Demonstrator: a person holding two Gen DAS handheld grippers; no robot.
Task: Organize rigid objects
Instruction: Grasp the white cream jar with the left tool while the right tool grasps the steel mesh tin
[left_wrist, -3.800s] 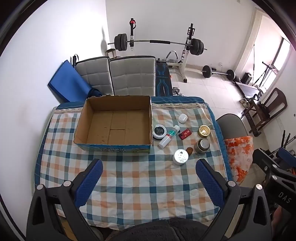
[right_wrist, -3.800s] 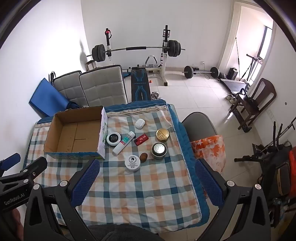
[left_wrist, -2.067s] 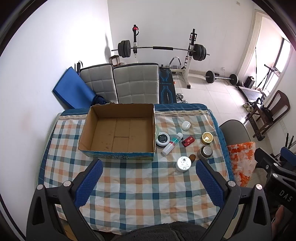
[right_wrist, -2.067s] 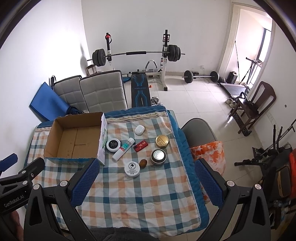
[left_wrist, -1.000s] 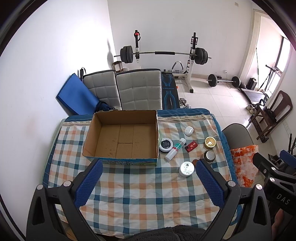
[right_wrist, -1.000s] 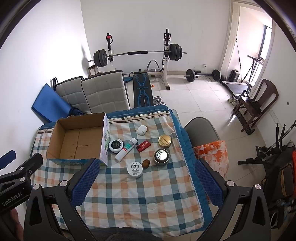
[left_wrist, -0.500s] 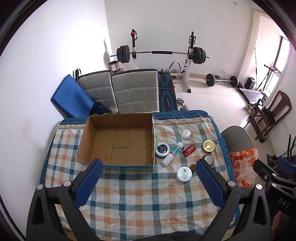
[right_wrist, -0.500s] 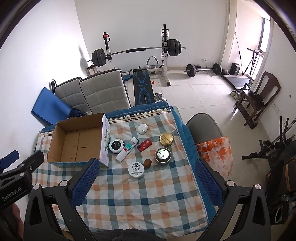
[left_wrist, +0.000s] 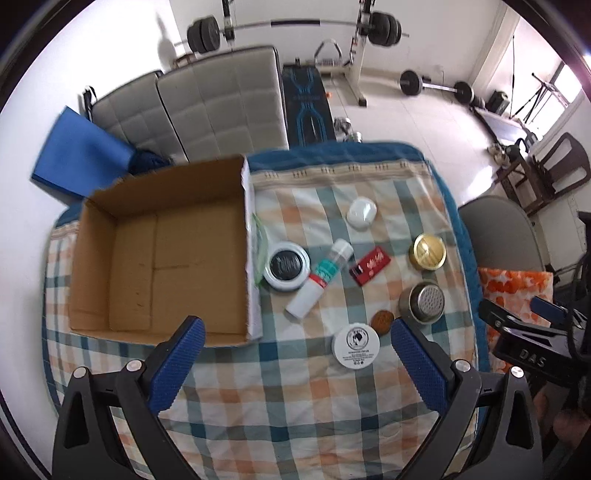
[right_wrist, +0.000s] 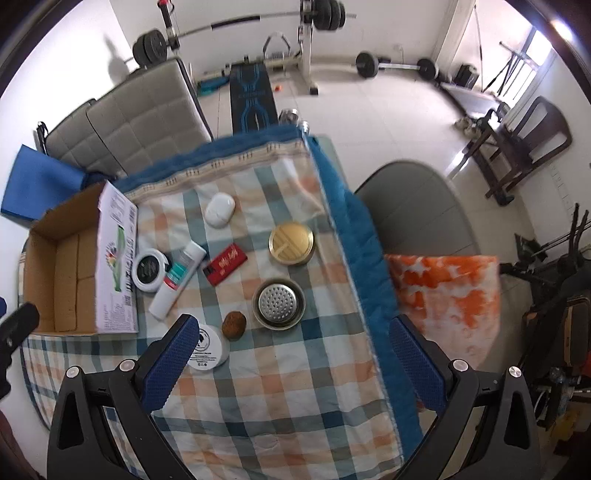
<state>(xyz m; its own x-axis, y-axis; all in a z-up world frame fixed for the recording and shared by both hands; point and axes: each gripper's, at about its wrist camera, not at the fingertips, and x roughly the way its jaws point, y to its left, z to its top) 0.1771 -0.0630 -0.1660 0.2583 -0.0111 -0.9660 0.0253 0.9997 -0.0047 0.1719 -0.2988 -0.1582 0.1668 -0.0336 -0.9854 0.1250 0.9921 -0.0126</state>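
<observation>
Eight small rigid items lie loose on the checked cloth of the bench (left_wrist: 295, 413), all to the right of an open cardboard box (left_wrist: 162, 254) that holds nothing: a white cream jar (left_wrist: 355, 345) nearest, a brown nut-like lump (left_wrist: 382, 321) just beside it, a steel perforated-lid tin (left_wrist: 424, 302) and a gold-lidded tin (left_wrist: 427, 252) toward the right edge, a red packet (left_wrist: 370, 266), a white tube (left_wrist: 320, 277), a black-lidded tin (left_wrist: 286, 266) close against the box wall, and a white case (left_wrist: 362, 212) farthest away. The tube's long axis runs diagonally, its clear cap pointing far and right. The left gripper (left_wrist: 295, 363) hangs above the near bench with its jaws spread wide and nothing between them, the cream jar lying just ahead and slightly right of centre. The right gripper (right_wrist: 291, 350) is likewise wide open and empty, and the steel tin sits almost straight ahead of it, so the right hand looks better placed for the right-side tins. Nothing has yet gone into the box; the sorting appears to be at its start.
</observation>
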